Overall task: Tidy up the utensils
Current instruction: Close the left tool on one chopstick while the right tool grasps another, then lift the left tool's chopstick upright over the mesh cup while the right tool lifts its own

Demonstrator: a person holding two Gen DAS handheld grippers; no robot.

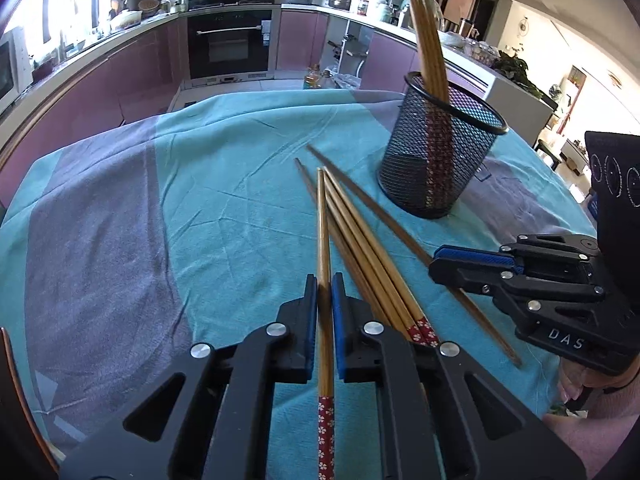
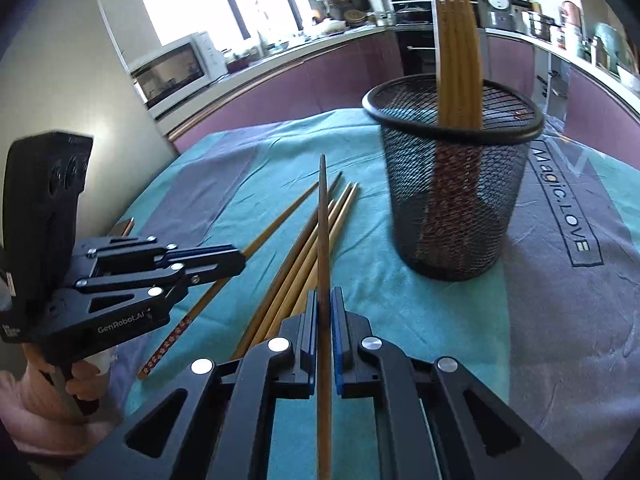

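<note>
A black mesh cup (image 1: 438, 152) stands on the teal cloth (image 1: 200, 184) and holds several wooden chopsticks upright; it also shows in the right wrist view (image 2: 452, 184). Several loose chopsticks (image 1: 360, 248) lie on the cloth left of the cup, also seen in the right wrist view (image 2: 304, 248). My left gripper (image 1: 325, 280) is shut on one chopstick (image 1: 323, 240) with a red flowered end. My right gripper (image 2: 325, 296) is shut on a darker chopstick (image 2: 323, 232) that points forward. Each gripper shows in the other's view, the right one (image 1: 440, 264) and the left one (image 2: 236, 258).
The table with the cloth stands in a kitchen. Purple cabinets and an oven (image 1: 230, 44) lie beyond its far edge. A microwave (image 2: 176, 68) sits on the counter at left. The cloth has printed lettering (image 2: 560, 196) right of the cup.
</note>
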